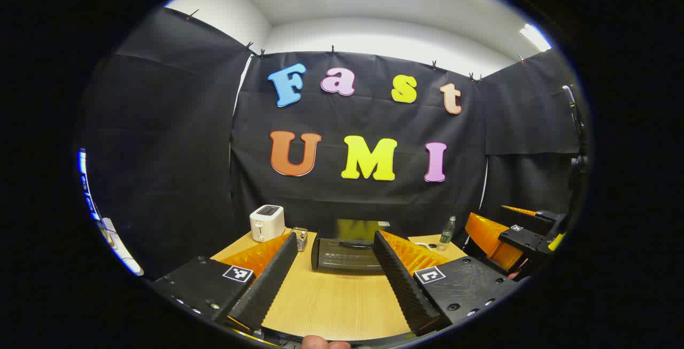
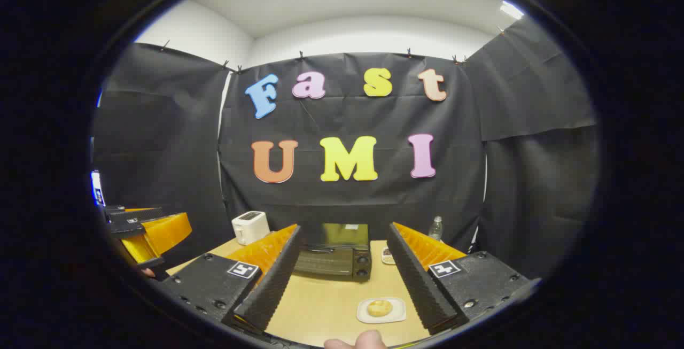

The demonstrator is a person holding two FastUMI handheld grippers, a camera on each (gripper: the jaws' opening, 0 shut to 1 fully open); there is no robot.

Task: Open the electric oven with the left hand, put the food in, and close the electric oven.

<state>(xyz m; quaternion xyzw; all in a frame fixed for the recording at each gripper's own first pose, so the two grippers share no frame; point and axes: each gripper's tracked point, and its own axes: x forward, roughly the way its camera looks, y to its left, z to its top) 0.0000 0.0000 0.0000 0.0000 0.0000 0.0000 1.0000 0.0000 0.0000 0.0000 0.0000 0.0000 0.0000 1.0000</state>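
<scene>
- My left hand-held gripper (image 1: 334, 242) hangs above the light wooden counter (image 1: 334, 298) with its two fingers spread wide apart and nothing between them.
- Straight ahead between those fingers, at the far edge of the counter against the booth wall, stands the black electric oven with a glass door (image 1: 350, 250); its door looks closed, the handle bar running across the front.
- My right hand-held gripper (image 2: 344, 237) is likewise open, fingers well apart and holding nothing, above the near part of the counter.
- In the right gripper view, the food, a small round golden pastry (image 2: 380, 307), lies on a small white square plate (image 2: 398, 316) on the counter, near me and just inside my right finger, well apart from the oven.
- A white two-slot toaster (image 1: 267, 222) stands to the left of the oven, with a small glass jar (image 1: 300, 238) between the two.
- A clear plastic water bottle with a green label (image 1: 448, 230) stands to the right of the oven by the wall.
- In the right gripper view, a small round dish (image 2: 387, 255) sits just right of the oven; I cannot tell what is in it.
- A fingertip (image 2: 368, 338) of the person shows at the bottom edge of the right gripper view.
</scene>
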